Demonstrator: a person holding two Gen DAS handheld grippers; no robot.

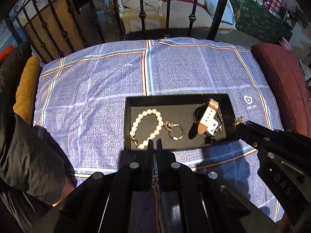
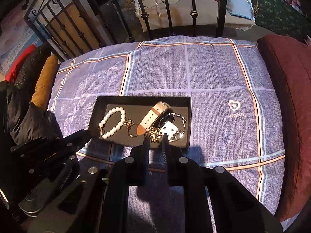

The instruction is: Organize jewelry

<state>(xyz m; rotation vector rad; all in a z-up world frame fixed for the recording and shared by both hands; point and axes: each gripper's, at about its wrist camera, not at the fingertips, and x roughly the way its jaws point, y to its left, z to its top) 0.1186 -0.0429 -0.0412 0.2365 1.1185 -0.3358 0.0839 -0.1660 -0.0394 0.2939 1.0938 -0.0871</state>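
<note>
Two grippers hang over a black tray (image 1: 128, 104) sitting on a blue plaid cloth (image 1: 97, 81).

Left gripper (image 1: 155, 142): fingers nearly together, only a thin slit between them. A bit of gold chain (image 1: 155, 186) shows low in that slit, so it looks pinched there. Its tips sit at the tray's 6 o'clock rim in the left wrist view.

Right gripper (image 2: 156, 137): fingers close-set, narrow gap, clamped on a gold chain cluster (image 2: 154, 134) bunched at the tips. In the left wrist view the same cluster sits at the right gripper's tip, just off the tray's 3 o'clock edge.

Tray contents, left wrist view:
- pearl bracelet (image 1: 147, 128) at 9 o'clock, looped flat, gold clasp at its lower end
- ring (image 1: 176, 132) with a gold charm, centre, just beside the pearls
- watch with white strap (image 1: 208, 116) at 3 o'clock, standing on edge, strap curled over

A white heart logo (image 2: 234, 104) is on the cloth at 3 o'clock from the tray. Dark sleeve (image 1: 29, 155) at the left edge. Black iron railing (image 1: 167, 9) at 12 o'clock beyond the cloth.
</note>
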